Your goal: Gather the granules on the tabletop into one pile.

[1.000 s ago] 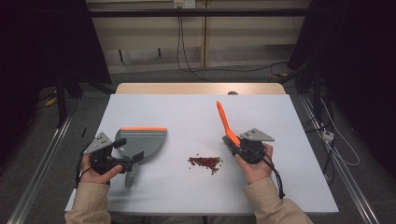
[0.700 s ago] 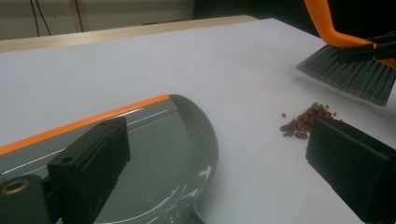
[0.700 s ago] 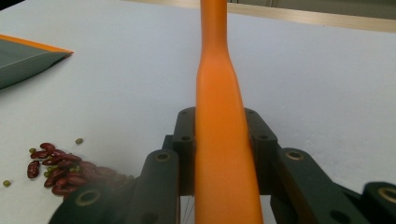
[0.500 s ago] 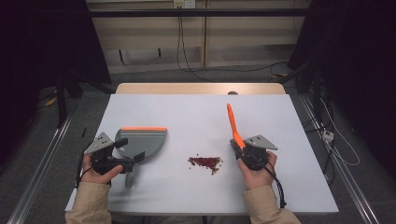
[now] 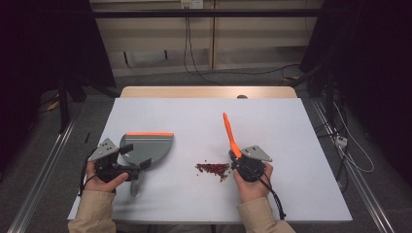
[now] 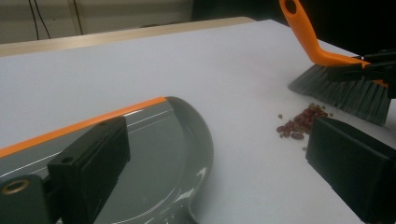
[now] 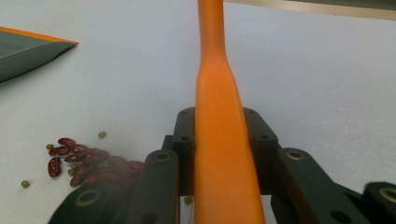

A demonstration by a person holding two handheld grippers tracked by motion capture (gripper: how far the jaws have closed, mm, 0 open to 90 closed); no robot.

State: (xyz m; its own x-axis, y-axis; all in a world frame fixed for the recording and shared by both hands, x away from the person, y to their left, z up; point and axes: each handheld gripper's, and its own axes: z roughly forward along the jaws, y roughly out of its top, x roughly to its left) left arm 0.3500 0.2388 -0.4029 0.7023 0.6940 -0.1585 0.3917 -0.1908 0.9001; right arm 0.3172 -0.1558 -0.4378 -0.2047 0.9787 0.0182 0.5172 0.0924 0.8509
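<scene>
Bristles of brush (image 6: 348,91) touch beans (image 6: 302,123); high view hides them.

A long orange plastic brush handle (image 7: 219,140) runs straight up the middle, from the bottom edge to the top. It widens toward the bottom and narrows higher up. The right gripper (image 7: 223,154) is clamped on it, its black fingers (image 7: 159,186) pressed against both sides of the wide lower part. To the left of the fingers, a small heap of dark red beans (image 7: 81,161) lies on the white desk (image 7: 317,79), with a few small green beans (image 7: 102,135) scattered round it. At the upper left edge sits the corner of a grey dustpan with an orange lip (image 7: 28,49), well apart from the beans.
</scene>
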